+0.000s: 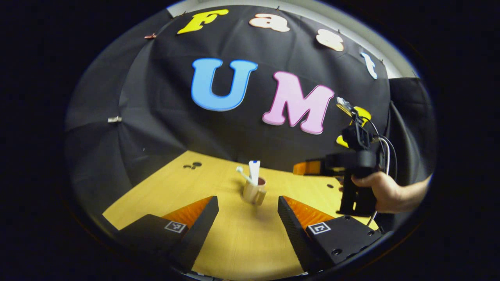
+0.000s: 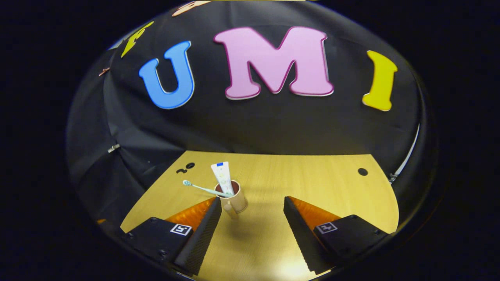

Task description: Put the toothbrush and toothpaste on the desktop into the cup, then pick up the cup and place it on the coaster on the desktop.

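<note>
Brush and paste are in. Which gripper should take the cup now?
Probably the right gripper: open, with the cup close by its left finger. The left gripper is open too, but the cup sits farther ahead.

Cup [image 2: 234, 200] stands on desk [image 2: 312, 175]. Toothpaste [image 2: 222, 177] upright in cup; toothbrush [image 2: 203, 189] in cup too, leaning left. In left gripper view, right claw [image 1: 302, 168] hangs right of cup.

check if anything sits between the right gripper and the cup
Nothing visible does. In the right gripper view the cup, holding the toothpaste and toothbrush, stands just ahead of the right gripper, nearer one finger, with only bare desktop between. Its jaws stand open.
</note>
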A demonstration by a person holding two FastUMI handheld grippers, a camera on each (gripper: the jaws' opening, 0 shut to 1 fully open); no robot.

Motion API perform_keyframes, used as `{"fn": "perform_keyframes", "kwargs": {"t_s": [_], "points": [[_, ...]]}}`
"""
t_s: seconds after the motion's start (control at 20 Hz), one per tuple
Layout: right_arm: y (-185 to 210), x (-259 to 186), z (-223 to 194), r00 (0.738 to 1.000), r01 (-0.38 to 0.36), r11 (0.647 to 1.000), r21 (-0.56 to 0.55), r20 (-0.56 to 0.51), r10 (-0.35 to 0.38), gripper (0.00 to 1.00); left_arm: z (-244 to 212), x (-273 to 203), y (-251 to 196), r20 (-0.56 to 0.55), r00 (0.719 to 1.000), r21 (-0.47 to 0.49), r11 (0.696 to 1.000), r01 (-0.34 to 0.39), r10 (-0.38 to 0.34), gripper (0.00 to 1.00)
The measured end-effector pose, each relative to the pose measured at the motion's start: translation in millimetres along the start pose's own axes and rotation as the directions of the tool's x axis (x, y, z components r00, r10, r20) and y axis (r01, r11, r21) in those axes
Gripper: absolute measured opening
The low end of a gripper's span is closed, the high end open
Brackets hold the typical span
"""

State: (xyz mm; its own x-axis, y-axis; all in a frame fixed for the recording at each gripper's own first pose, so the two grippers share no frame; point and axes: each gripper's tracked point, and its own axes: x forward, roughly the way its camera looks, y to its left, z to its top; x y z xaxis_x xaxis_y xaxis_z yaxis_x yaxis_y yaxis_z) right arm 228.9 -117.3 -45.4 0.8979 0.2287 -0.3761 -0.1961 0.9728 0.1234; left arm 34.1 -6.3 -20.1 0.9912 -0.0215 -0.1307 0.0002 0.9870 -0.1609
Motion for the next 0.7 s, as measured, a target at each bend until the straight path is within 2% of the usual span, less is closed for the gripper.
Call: {"fn": "perform_keyframes", "kwargs": {"t_s": [0.1,0.25,0.45,0.6,0.7], "points": [[-14.5,-39.9,17.5,0.996,0.02,0.999,0.034,0.085,-0.022,0.98,26.0,0.7,-11.3,0.055,0.998,0.028,1.0,0.002,-0.004,0.97],[-35.3,-95.0,27.5,0.976,0.075,0.997,-0.001,0.204,-0.073,0.98,52.3,-2.9,-26.9,0.147,0.989,0.072,0.997,-0.02,0.01,0.97],[-45.4,-163.9,28.5,0.936,0.119,0.993,-0.019,0.337,-0.105,0.98,66.6,-21.9,-36.7,0.239,0.97,0.029,0.999,-0.046,0.038,0.97],[-53.9,-202.1,21.5,0.913,0.146,0.989,0.005,0.384,-0.137,0.98,57.9,-37.6,-46.4,0.237,0.971,0.014,1.0,-0.027,0.023,0.97],[-58.5,-217.2,16.1,0.912,0.155,0.988,-0.006,0.385,-0.141,0.98,61.1,-45.9,-51.0,0.256,0.967,0.029,0.999,-0.018,0.01,0.97]]}}
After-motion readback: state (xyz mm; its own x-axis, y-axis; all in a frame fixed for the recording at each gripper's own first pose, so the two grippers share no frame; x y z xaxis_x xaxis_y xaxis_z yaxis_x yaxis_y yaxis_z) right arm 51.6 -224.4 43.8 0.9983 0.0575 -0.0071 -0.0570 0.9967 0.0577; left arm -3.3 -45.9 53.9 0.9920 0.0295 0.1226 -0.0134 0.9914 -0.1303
